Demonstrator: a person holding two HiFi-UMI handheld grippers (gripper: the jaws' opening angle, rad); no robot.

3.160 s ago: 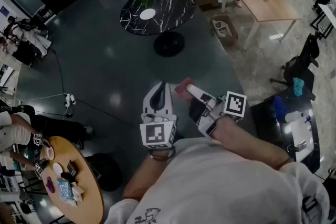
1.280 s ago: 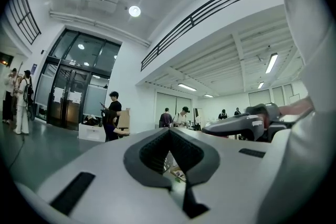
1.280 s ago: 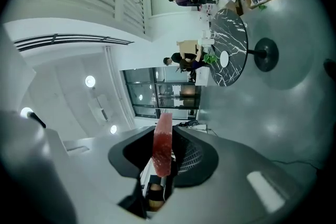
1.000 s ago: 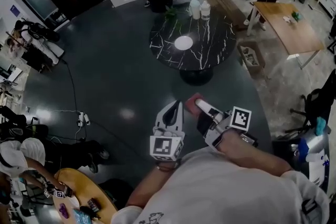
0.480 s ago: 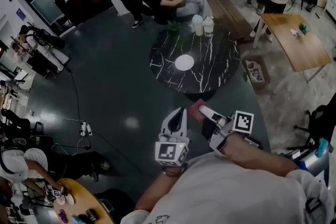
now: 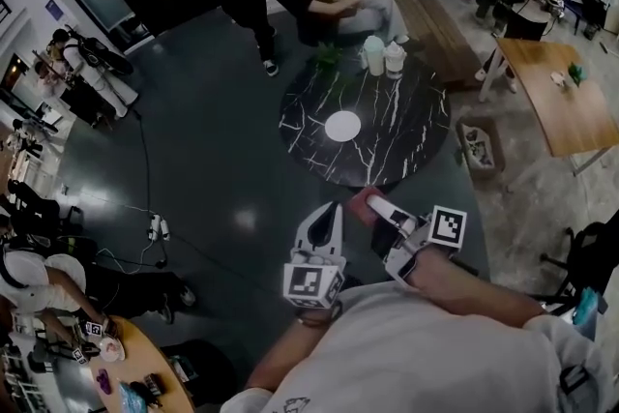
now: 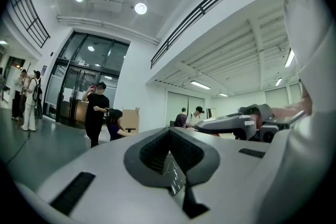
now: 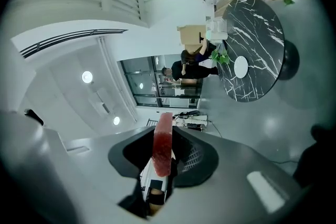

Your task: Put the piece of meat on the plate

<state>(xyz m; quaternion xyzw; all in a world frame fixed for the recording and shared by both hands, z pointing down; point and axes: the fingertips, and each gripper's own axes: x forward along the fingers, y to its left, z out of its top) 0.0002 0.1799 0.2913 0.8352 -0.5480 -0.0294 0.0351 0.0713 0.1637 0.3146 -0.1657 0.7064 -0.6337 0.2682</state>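
Piece of meat (image 8: 163, 144) pinched edge-on in right gripper (image 6: 375, 206), jaws partly spread around it, well apart from white plate (image 6: 342, 126) on marble table (image 6: 411, 145). Left gripper (image 6: 325, 223) alongside, jaws pressed together, empty.

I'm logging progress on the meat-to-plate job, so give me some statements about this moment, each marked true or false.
1. The right hand-held gripper grips the piece of meat. True.
2. The piece of meat lies on the plate. False: the plate is bare, and the meat is between the right hand-held gripper's jaws.
3. The plate sits on a wooden table. False: it sits on the round black marble table.
4. The left hand-held gripper holds nothing. True.
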